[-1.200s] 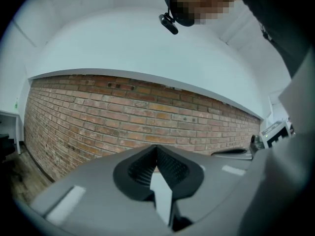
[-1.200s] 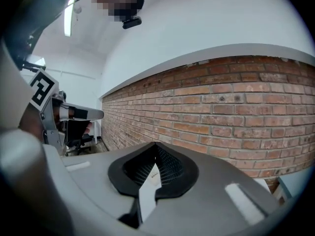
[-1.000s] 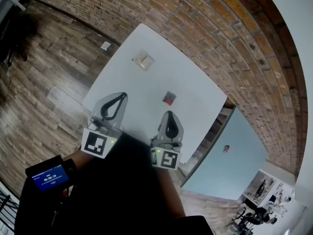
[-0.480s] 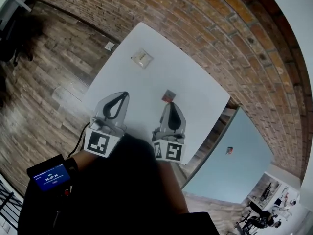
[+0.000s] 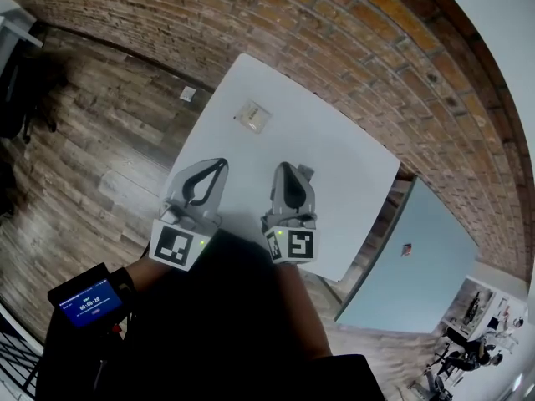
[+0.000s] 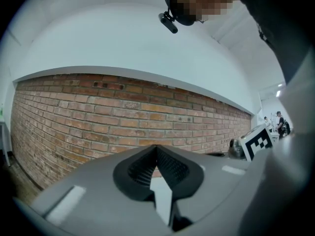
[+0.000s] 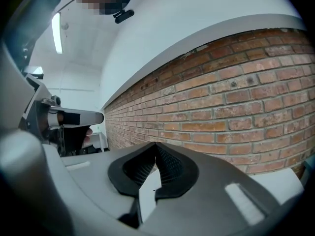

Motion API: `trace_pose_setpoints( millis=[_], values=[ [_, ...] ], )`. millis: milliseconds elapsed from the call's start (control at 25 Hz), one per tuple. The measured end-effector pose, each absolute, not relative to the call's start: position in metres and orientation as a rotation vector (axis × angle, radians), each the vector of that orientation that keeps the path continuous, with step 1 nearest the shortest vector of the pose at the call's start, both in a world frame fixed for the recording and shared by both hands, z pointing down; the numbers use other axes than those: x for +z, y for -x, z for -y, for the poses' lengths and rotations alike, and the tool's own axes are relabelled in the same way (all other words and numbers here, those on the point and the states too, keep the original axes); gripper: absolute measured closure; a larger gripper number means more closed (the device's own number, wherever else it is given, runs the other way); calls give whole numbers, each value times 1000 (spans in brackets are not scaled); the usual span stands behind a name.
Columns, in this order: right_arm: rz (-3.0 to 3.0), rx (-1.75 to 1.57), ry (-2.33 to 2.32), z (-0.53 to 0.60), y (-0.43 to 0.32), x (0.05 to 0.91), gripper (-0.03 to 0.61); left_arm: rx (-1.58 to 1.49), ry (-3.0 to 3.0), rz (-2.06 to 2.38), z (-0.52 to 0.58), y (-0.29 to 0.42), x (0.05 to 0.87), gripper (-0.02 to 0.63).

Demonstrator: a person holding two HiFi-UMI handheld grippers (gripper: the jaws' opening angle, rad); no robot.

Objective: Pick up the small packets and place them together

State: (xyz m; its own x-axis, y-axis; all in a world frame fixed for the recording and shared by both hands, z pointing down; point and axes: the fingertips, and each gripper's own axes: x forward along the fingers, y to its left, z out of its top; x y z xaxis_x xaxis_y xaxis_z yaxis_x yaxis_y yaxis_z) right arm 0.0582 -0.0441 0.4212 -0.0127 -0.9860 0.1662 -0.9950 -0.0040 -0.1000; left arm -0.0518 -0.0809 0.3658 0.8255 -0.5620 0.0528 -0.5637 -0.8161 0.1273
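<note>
Held side by side over the white square table (image 5: 343,170), the left gripper (image 5: 221,163) and the right gripper (image 5: 281,166) are each seen with jaws pressed together on nothing. A small pale square packet (image 5: 252,116) lies farther out on the table, well apart from both. A red brick wall (image 5: 376,40) is seen beyond.

The table (image 5: 334,165) is smooth matt white, the floor (image 5: 92,140) is grainy wood plank, the far wall (image 5: 351,48) is rough red brick, and the left gripper (image 5: 220,164) and right gripper (image 5: 282,166) are matt grey plastic with ribbed black pads (image 6: 141,171).
</note>
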Motion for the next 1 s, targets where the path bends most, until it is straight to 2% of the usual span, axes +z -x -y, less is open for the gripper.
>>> trace_pose_setpoints(
  millis=[480,1000],
  values=[
    [2014,301,-2171,78,-36,443,517,-43,-2807,809,126,78,372,614],
    [1950,320,-2187,100,-7,452,517,-66,-2770,741,155,106,382,614]
  ],
)
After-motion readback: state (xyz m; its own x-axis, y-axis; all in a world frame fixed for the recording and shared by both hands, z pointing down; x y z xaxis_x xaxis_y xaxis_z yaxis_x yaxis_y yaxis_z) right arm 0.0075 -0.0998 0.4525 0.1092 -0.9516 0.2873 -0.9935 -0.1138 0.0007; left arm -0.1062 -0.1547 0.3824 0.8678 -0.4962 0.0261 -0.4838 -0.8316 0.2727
